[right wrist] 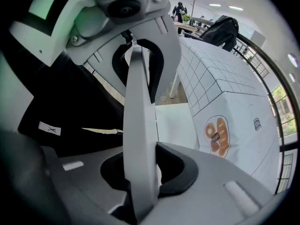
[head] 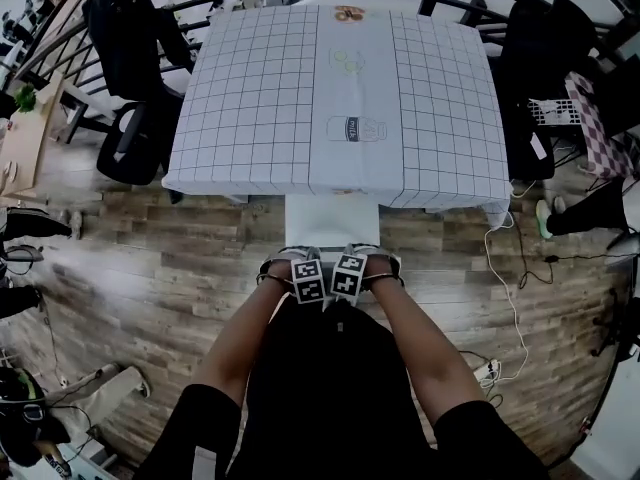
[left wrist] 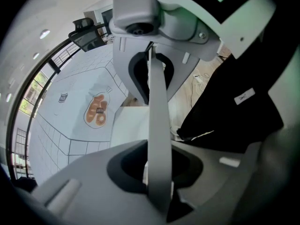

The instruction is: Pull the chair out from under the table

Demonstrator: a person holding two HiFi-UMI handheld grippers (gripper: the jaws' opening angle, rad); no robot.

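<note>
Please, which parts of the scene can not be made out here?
- Legs of the chair: head view, hidden under its seat and the tablecloth.
- Jaws of the left gripper and right gripper: head view, covered by their marker cubes.
- Label on the bottle drawing: head view, too small.

The chair is white, with a flat plain seat and a thin pale back. It stands upright on the wood floor at the middle of the table's near side, its seat front tucked just under the hanging cloth. The top edge of its back is clamped by the left gripper and the right gripper. The table is square, draped in a white cloth gridded at both sides, with a plain centre strip of printed drawings.
</note>
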